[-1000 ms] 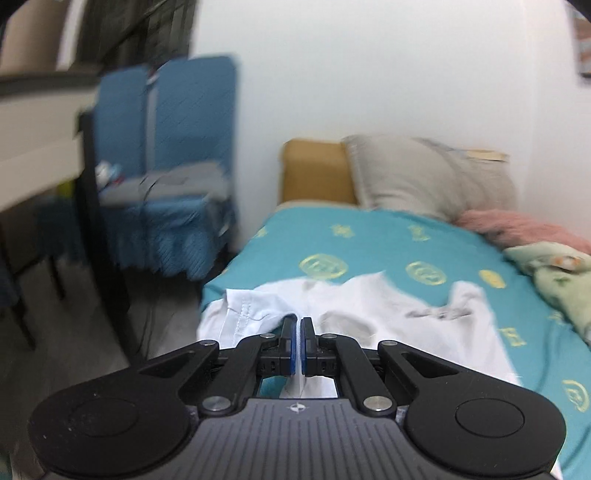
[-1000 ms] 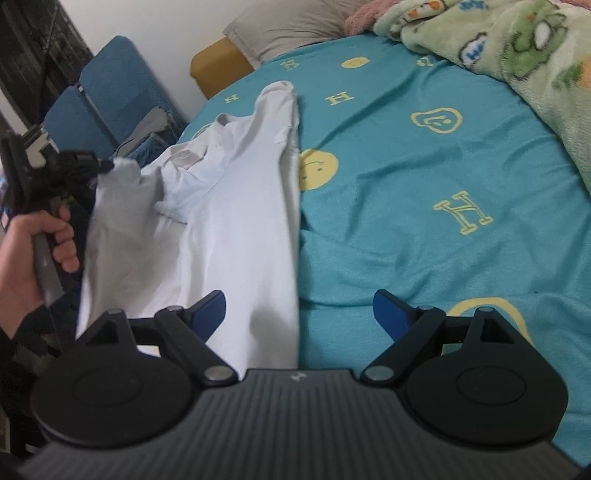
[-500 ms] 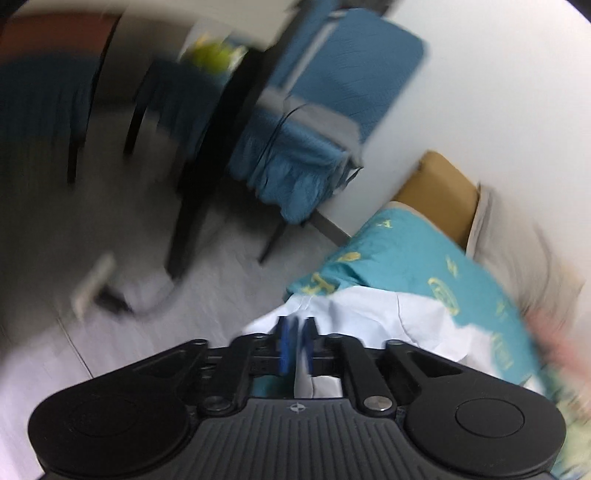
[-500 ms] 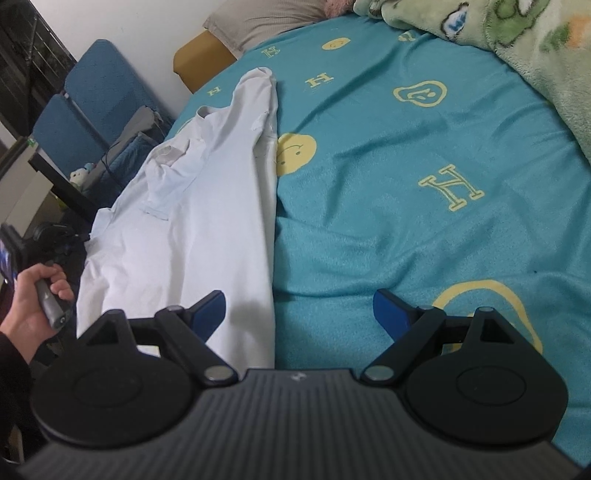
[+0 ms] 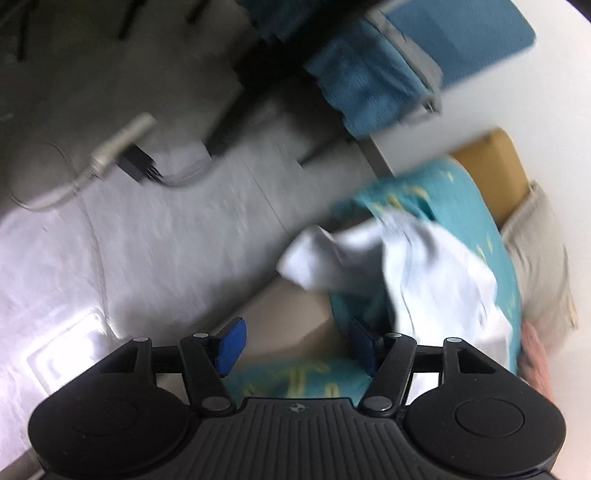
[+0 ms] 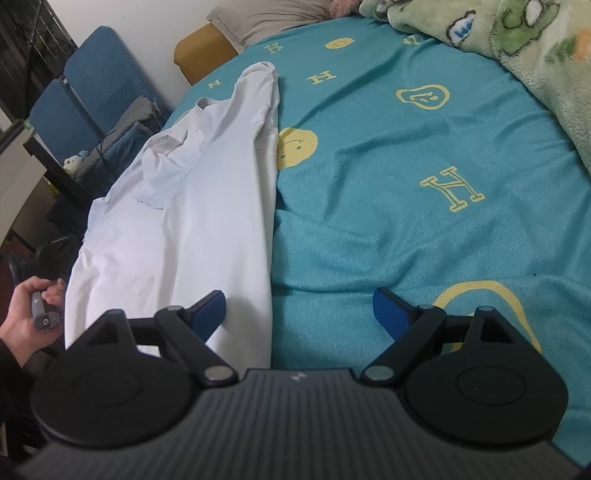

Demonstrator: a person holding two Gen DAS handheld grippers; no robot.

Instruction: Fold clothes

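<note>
A white shirt (image 6: pixel 192 206) lies lengthwise along the left side of the teal bed (image 6: pixel 406 166), its left edge hanging over the bed's side. In the left wrist view the shirt (image 5: pixel 424 258) droops over the bed edge, blurred. My left gripper (image 5: pixel 299 345) is open and empty, low beside the bed, tilted toward the floor. My right gripper (image 6: pixel 299 312) is open and empty, over the near end of the shirt, its left finger above the cloth.
Blue chairs (image 6: pixel 88 92) and a dark desk stand left of the bed. A green blanket (image 6: pixel 535 48) covers the far right. A pillow (image 6: pixel 266 18) and a tan headboard (image 6: pixel 203 55) are at the far end. A power strip with cable (image 5: pixel 122 147) lies on the grey floor.
My left gripper has let go of the shirt's edge, opened, and dropped down beside the bed. The lifted cloth has fallen flat over the bed's side. The right gripper has stayed open.
</note>
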